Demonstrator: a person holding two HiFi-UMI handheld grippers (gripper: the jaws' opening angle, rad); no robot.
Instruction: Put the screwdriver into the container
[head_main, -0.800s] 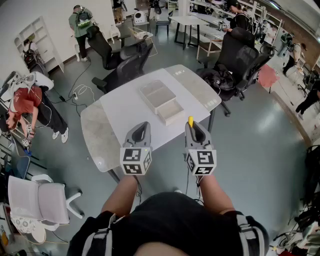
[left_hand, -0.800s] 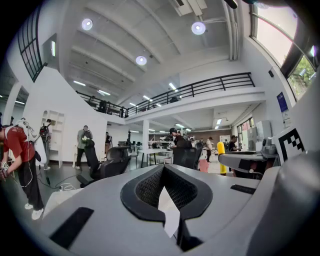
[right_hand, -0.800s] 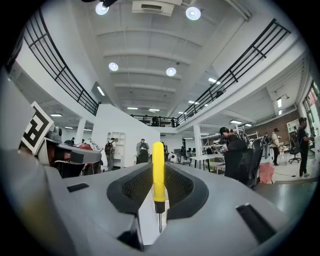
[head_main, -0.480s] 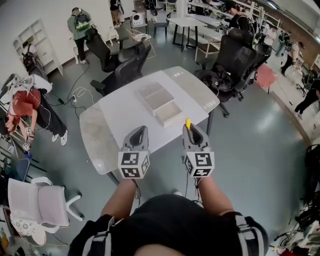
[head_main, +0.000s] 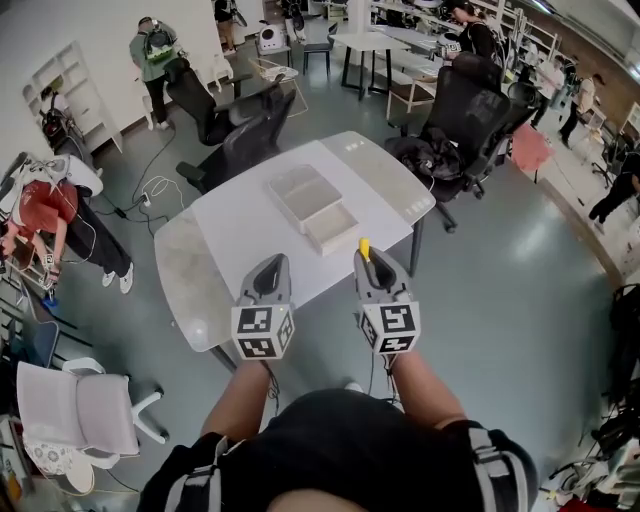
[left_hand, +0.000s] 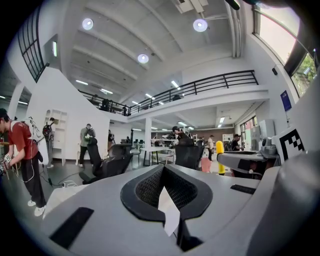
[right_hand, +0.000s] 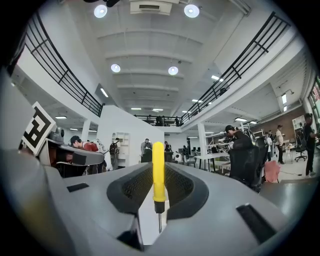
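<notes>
My right gripper (head_main: 367, 260) is shut on a yellow-handled screwdriver (head_main: 364, 246). In the right gripper view the yellow-handled screwdriver (right_hand: 158, 170) stands between the mesh pads of the right gripper (right_hand: 159, 186), handle forward, thin metal shaft back toward the camera. The pale open container (head_main: 333, 228) lies on the white table (head_main: 240, 225), just beyond the screwdriver's handle, beside a clear lidded box (head_main: 303, 190). My left gripper (head_main: 268, 268) hovers over the table's near edge, left of the right one. In its own view the left gripper (left_hand: 163, 169) looks shut, nothing between its pads.
Black office chairs (head_main: 245, 140) stand behind the table and at its right (head_main: 470, 110). A white chair (head_main: 75, 400) is at the lower left. Cables (head_main: 160, 185) lie on the floor. People stand and bend at the left and far back.
Both grippers have drifted a little left in the head view, the right one slightly nearer the container. The screwdriver stays gripped.
</notes>
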